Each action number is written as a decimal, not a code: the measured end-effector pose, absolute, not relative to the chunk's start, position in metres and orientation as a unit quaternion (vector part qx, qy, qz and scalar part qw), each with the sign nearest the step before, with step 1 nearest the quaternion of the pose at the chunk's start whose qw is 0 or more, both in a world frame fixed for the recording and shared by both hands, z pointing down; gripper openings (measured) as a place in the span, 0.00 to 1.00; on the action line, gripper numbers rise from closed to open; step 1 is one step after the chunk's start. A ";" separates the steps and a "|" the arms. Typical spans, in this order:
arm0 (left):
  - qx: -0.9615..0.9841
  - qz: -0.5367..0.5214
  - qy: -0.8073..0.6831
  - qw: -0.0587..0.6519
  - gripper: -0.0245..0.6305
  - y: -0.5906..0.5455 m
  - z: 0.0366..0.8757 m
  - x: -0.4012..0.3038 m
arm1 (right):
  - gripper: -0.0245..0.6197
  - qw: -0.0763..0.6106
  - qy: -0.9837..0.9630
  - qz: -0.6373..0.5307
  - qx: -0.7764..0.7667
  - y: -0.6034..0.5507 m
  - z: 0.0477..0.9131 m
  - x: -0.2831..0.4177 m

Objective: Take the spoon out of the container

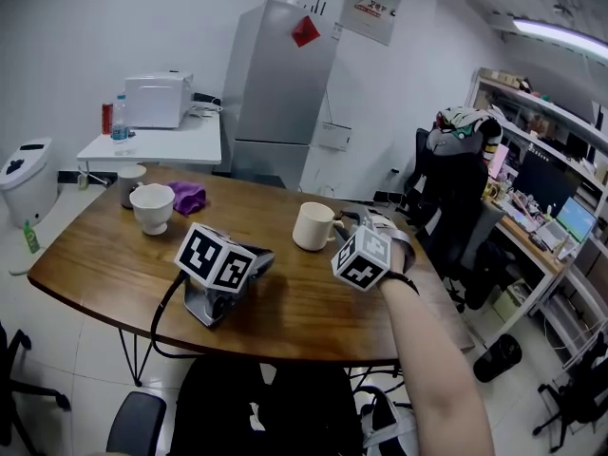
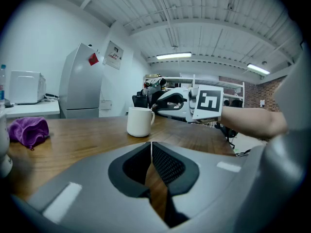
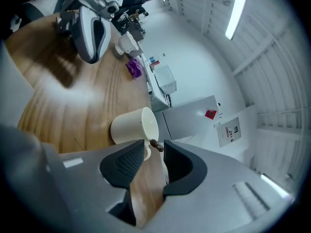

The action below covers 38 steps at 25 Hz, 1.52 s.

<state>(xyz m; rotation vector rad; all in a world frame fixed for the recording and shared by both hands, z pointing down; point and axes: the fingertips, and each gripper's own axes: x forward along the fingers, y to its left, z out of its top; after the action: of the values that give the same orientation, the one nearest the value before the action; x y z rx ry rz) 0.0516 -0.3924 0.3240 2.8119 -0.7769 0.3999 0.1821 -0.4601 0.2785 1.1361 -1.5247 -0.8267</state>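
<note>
A cream mug stands on the wooden table, and nothing shows inside it. My right gripper is held just right of the mug, at its handle side, jaws open. Between its fingertips lies a slim pale thing with a dark brown end, seemingly the spoon; the pads do not press on it. My left gripper rests on the table left of the mug, shut on nothing, and looks toward the mug.
A white bowl-like cup and a purple cloth sit at the table's far left. Behind stand a grey fridge and a white side table with a microwave. An office chair and cluttered shelves are on the right.
</note>
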 end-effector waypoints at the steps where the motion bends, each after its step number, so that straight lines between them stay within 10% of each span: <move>1: 0.950 0.135 -0.263 0.098 0.05 -0.392 0.324 0.052 | 0.24 0.512 -0.629 -0.347 0.471 -0.461 0.279 0.182; 24: 0.950 0.137 -0.262 0.098 0.05 -0.393 0.325 0.051 | 0.12 0.365 -0.636 -0.374 0.568 -0.432 0.199 0.202; 38: 0.950 0.136 -0.263 0.098 0.05 -0.393 0.325 0.053 | 0.12 0.252 -0.687 -0.145 0.666 -0.418 0.238 0.307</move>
<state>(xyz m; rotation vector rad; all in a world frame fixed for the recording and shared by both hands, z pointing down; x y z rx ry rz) 0.0526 -0.3934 0.3248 2.8120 -0.7776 0.4023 0.3074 -0.4175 0.2383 1.8119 -1.8688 -0.3939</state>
